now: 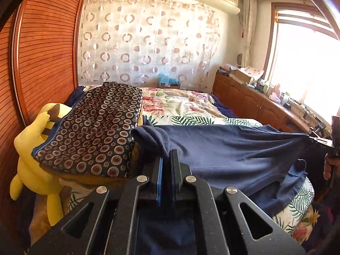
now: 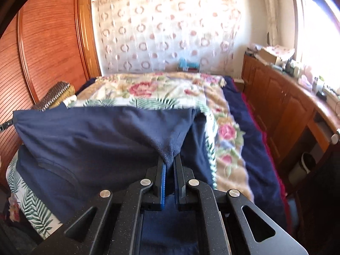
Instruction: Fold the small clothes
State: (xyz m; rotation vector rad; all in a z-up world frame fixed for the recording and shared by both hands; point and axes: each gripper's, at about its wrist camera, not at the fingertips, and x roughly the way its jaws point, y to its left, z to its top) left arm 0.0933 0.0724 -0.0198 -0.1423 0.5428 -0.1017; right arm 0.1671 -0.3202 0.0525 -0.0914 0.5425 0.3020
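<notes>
The left gripper (image 1: 166,159) is pinching one corner of the navy garment (image 1: 229,148), pads pressed together; the right gripper (image 2: 170,161) is clamping the other corner, stretching the cloth above the floral bedspread (image 2: 170,91).

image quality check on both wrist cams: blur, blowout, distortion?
Left wrist view: mostly sharp, window blown out white at right, strong fisheye bending of the wardrobe. Right wrist view: motion blur over the floral bedspread and curtain, window also overexposed; navy garment and right gripper stay readable.
</notes>
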